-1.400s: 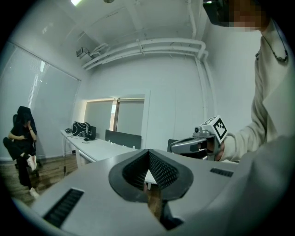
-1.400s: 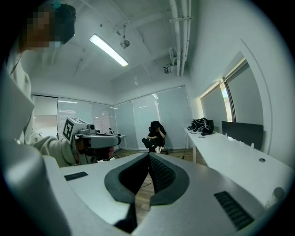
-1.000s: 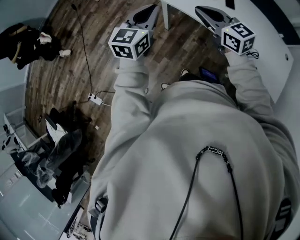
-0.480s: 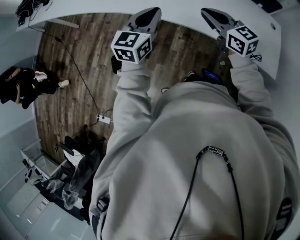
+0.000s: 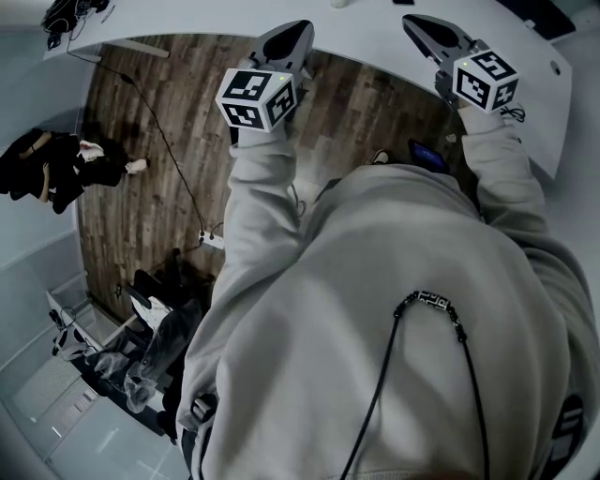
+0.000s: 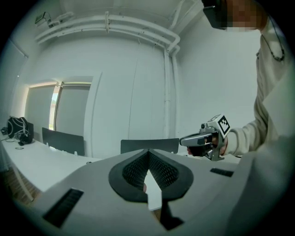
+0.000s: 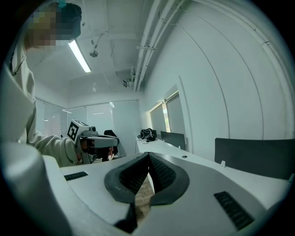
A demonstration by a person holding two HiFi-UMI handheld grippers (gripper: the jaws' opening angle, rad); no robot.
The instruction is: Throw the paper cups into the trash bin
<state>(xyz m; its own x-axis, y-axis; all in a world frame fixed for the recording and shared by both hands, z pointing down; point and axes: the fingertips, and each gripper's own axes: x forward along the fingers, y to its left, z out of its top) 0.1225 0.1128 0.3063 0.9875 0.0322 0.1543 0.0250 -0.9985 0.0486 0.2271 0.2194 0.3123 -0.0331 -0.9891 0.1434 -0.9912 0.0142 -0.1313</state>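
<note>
At 10 o'clock in the head view a dark heap of clothes [image 5: 47, 169] lay on the wood floor [image 5: 131, 103]. A thin cable [image 5: 169, 141] ran down to a power strip [image 5: 208, 237] at 9 o'clock, and a jumble of dark and clear things [image 5: 141, 347] sat at 8 o'clock. The person's grey sweatshirt [image 5: 375, 328] filled the middle. One sleeve reached up to the left gripper [image 5: 302, 28] at 12 o'clock, which was held level over the near edge of the white tabletop [image 5: 366, 28]. Just right of it, at the top border, a pale speck [image 5: 339, 4] sat on the tabletop, too small to tell whether it was a cup. No view showed a bin that I could make out. The right gripper [image 5: 412, 21] pointed the same way at 1 o'clock, well apart from the left. In the left gripper view the fingers [image 6: 136, 168] were pressed together at their tips with nothing between the ribbed pads. A dark chair back [image 6: 138, 145] stood beyond them at 12 o'clock, and the right gripper hung at 3 o'clock. In the right gripper view the fingers [image 7: 133, 175] were likewise closed on nothing, with bare floor showing below them. The left gripper was at 9 o'clock there, a dark bag [image 7: 147, 133] sat on the tabletop at 12 o'clock, and another chair back [image 7: 258, 156] stood at 3 o'clock.
</note>
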